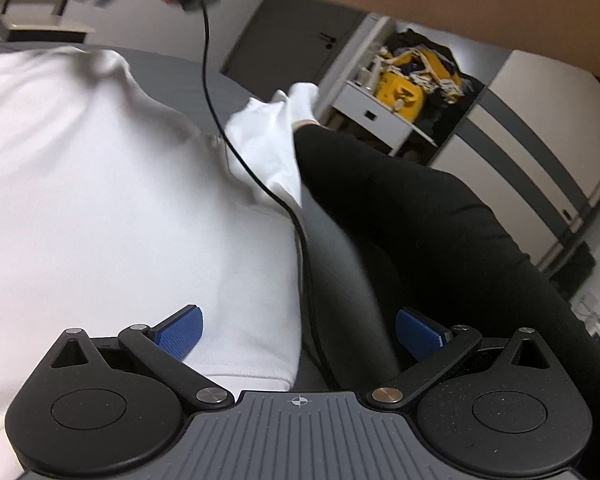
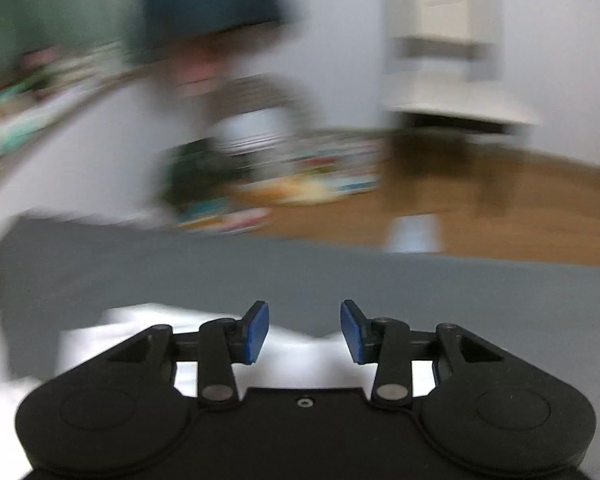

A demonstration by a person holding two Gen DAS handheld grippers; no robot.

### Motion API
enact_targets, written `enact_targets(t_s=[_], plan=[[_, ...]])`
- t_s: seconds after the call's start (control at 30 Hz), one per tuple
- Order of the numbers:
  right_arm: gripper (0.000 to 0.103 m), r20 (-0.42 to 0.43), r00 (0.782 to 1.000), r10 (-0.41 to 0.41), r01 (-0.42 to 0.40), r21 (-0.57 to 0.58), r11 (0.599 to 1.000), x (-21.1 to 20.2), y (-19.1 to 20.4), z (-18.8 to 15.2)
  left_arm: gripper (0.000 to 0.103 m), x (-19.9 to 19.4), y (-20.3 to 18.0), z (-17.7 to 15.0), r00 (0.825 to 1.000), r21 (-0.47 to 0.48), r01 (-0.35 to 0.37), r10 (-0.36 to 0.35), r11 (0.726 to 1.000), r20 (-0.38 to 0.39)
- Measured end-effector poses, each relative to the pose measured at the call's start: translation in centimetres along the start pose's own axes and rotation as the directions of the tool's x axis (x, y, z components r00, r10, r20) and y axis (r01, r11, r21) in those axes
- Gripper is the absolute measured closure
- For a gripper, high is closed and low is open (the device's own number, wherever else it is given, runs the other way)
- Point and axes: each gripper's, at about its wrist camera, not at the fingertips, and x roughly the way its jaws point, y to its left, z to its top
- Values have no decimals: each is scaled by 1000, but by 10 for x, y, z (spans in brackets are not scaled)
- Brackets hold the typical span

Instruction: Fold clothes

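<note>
The left gripper (image 1: 298,332) has its fingers spread wide and grasps nothing. One blue pad (image 1: 180,334) sits over the white garment (image 1: 100,200), the other over a dark gap beside a black-clad leg (image 1: 440,240). The garment spreads out ahead of the fingers across the grey bench (image 1: 188,76), its hem just under the near pad. A black cable (image 1: 252,168) trails across the cloth between the fingers and runs up to a blurred hand at the top. Beyond the leg stands a white shelf (image 1: 380,108) holding yellow and dark things.

The right gripper (image 2: 305,332) is also released, its fingers parted with a clear gap and nothing between them. White cloth (image 2: 292,348) lies just below the fingers, on the grey bench (image 2: 340,276). Past the bench edge there is wood floor (image 2: 500,200), and everything farther off is smeared by blur.
</note>
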Motion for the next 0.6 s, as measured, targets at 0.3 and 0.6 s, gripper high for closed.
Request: enact_targets(t_s=[0.3,0.6], plan=[[65,-240,971,12,-108,-389,915,106,168,-7,0,-50,12,5,947,17,-294,289,956,143],[97,-188,980,59,-153,-539,828,81,200,-47,0,-60,15,9,952,-77,-269,277,960,130]])
